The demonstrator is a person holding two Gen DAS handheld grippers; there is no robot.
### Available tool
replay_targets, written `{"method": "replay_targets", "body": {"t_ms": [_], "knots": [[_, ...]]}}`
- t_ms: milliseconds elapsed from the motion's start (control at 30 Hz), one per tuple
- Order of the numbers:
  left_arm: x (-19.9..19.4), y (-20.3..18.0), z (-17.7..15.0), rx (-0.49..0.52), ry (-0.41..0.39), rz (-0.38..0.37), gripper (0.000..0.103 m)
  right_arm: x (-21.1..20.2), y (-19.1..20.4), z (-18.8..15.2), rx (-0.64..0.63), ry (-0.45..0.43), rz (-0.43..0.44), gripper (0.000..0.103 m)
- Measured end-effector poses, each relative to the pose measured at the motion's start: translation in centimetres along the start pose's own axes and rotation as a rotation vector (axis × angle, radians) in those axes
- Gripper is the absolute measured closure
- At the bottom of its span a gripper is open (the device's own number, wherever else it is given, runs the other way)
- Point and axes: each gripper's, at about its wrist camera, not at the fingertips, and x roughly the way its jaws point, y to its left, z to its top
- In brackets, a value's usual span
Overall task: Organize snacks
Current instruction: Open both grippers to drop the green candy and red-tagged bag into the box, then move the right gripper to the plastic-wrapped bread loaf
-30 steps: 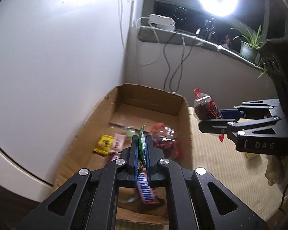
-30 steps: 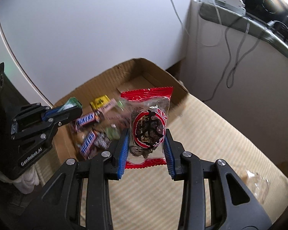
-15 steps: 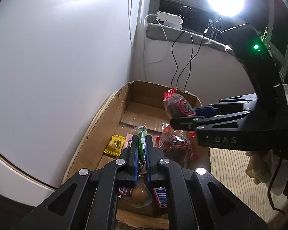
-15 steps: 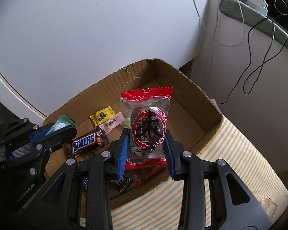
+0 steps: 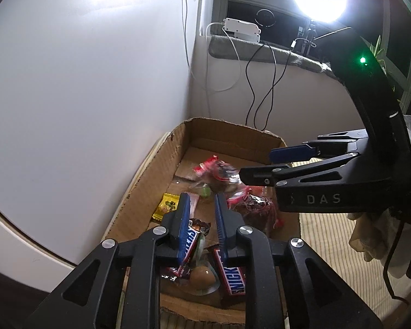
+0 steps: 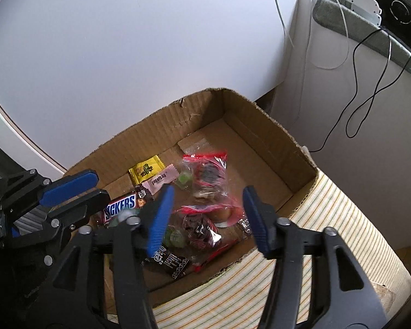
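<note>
Both the left gripper (image 5: 201, 213) and right gripper (image 6: 208, 213) are opening, seemingly empty.

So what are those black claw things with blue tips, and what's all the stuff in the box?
Those claws are grabbers that a person holds, one in each hand. Each carries a little camera looking along its two fingers, so each picture is that grabber's own view. The left gripper and the right gripper both hang over a cardboard box that sits on a striped mat. Inside lie snacks: Snickers bars, a yellow candy packet, a pink one and clear bags with red edges. Neither grabber is holding anything: both sets of jaws are opening, with nothing between them.
</note>
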Motion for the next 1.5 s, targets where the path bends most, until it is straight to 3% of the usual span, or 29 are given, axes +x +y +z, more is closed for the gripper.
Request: {"method": "replay_targets", "body": {"t_ms": [67, 133, 200, 267, 367, 533, 1133, 1200, 1233, 1267, 1500], "knots": [[-0.2, -0.1, 0.0, 0.002, -0.004, 0.003, 0.085, -0.4, 0.0, -0.1, 0.003, -0.005, -0.001, 0.046], [-0.6, -0.2, 0.0, 0.002, -0.011, 0.008, 0.072, -0.7, 0.0, -0.3, 0.000, -0.010, -0.006, 0.045], [-1.0, -0.3, -0.1, 0.005, -0.020, 0.013, 0.066, -1.1, -0.1, -0.4, 0.000, -0.015, -0.011, 0.043], [-1.3, -0.4, -0.1, 0.008, -0.024, 0.015, 0.065, -1.6, -0.3, -0.7, 0.001, -0.019, -0.014, 0.043], [-2.0, -0.8, -0.2, 0.013, -0.038, 0.020, 0.050, -2.5, -0.6, -1.3, 0.002, -0.024, -0.021, 0.043], [-3.3, -1.8, -0.4, 0.030, -0.063, 0.028, 0.040, -4.2, -1.4, -2.4, 0.011, -0.040, -0.041, 0.043], [-4.7, -9.0, -1.4, 0.098, -0.077, -0.064, 0.032, -11.4, -8.3, -10.1, 0.179, -0.137, -0.174, 0.042], [-4.3, -9.9, -1.5, 0.103, -0.071, -0.078, 0.031, -12.1, -9.3, -11.2, 0.209, -0.129, -0.195, 0.030], [-4.1, -10.3, -1.5, 0.107, -0.067, -0.085, 0.030, -12.6, -10.0, -12.0, 0.232, -0.133, -0.210, 0.014], [-3.8, -11.0, -1.6, 0.112, -0.061, -0.095, 0.030, -13.2, -10.7, -12.7, 0.250, -0.149, -0.219, 0.008], [-2.4, -14.5, -2.0, 0.140, -0.024, -0.151, 0.030, -16.4, -14.7, -17.0, 0.331, -0.190, -0.290, 0.008]]}}
